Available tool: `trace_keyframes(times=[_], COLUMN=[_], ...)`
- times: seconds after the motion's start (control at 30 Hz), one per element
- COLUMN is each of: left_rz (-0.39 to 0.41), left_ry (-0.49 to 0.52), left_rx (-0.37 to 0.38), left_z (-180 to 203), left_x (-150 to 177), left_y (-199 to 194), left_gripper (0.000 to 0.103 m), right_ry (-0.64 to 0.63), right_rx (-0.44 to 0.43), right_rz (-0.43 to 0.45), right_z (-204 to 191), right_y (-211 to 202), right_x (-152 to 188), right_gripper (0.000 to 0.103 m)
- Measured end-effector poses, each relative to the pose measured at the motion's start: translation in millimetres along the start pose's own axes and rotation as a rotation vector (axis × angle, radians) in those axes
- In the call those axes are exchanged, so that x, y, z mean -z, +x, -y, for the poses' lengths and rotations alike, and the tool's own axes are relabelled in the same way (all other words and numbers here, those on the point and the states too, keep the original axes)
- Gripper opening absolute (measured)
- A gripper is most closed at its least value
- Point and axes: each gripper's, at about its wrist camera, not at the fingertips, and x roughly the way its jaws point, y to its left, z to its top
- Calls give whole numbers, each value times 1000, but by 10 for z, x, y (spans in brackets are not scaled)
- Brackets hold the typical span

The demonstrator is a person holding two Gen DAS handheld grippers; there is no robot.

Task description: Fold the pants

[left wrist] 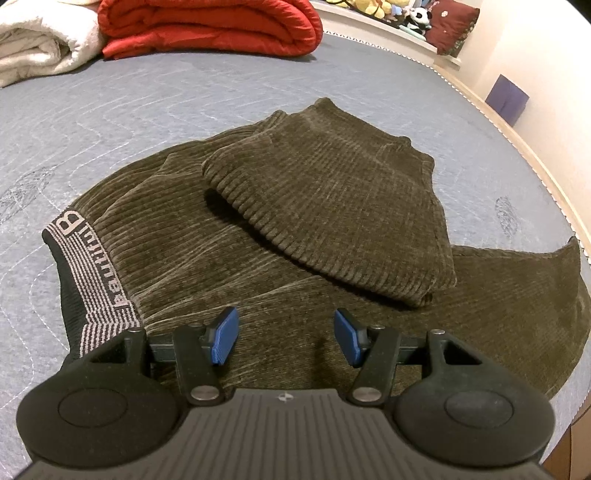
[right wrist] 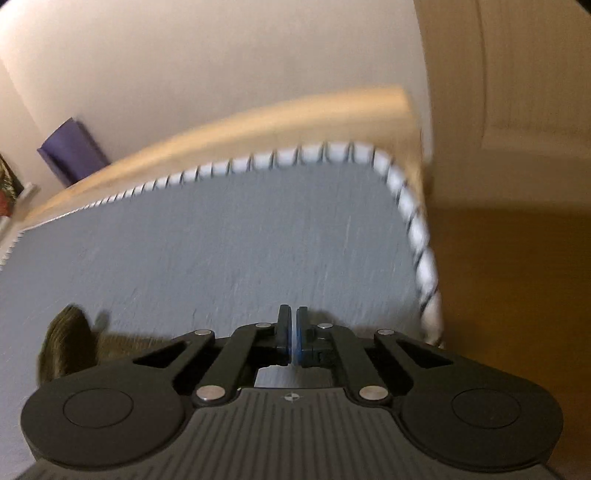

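Observation:
Olive-brown corduroy pants [left wrist: 258,229] lie on the grey mattress [left wrist: 147,110], legs folded back over the seat in a thick flap [left wrist: 332,206]. The black striped waistband [left wrist: 88,280] with lettering lies at the left. My left gripper [left wrist: 286,336] is open and empty, just above the near part of the pants. My right gripper [right wrist: 292,332] is shut with nothing between its pads, over bare mattress [right wrist: 221,240] near its corner. A bit of the pants [right wrist: 66,343] shows at its lower left. The right view is motion-blurred.
A red quilt [left wrist: 210,26] and a cream blanket [left wrist: 40,44] lie folded at the far end of the mattress. Stuffed toys [left wrist: 402,14] line a shelf behind. A purple box [left wrist: 506,98] stands by the wall. The mattress edge [right wrist: 421,240] drops to the floor at right.

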Motion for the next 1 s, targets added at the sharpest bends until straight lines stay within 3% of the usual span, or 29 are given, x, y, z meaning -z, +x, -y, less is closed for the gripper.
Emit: trace_keyframes(times=[0.03,0.07,0.13,0.17,0.3,0.43,0.5,0.57,0.67,0.8,0.9,0.97,1.0], left_rz=[1,1,1,-1,-1,-1,0,1,5,-1,-13,-22,-27], left_ry=[0,3,9,9,2,-4,-1,1,9,28,51,74,86], left_rx=[0,1,2,1,-7,-8,-3,3,10,16,20,32,36], left_z=[2,5,7,4,-39,-63,-56,-42,-27,-25,-35,-44,-50], left_x=[4,10,22,27,34,30,25,22,15,36,94,144,170], left_y=[-5,-11,-14,-14,-13,-14,-20,-32,-55,-77,-102,-129,-142], left_gripper=[63,63,63,63,63,63,63,63,63,63,63,63,63], right_ry=[6,-6,-63,-82,-120,-183,-199,-185,-44,32,85,57,39], right_rx=[-52,-86,-119,-126,-134,-103,-110,-85,49,99,173,161,155], right_rz=[-22,-34,-54,-61,-54,-39,-21,51,166,28,67,88,101], right_z=[-25,-55,-161,-206,-323,-380,-416,-446,-384,-159,-22,-44,-77], right_y=[33,50,92,111,150,244,203,53,-230,-47,-96,-158,-195], right_x=[25,40,116,150,219,231,225,158,18,33,-1,-32,-36], right_gripper=[14,28,43,44,44,20,17,15,15,20,27,41,41])
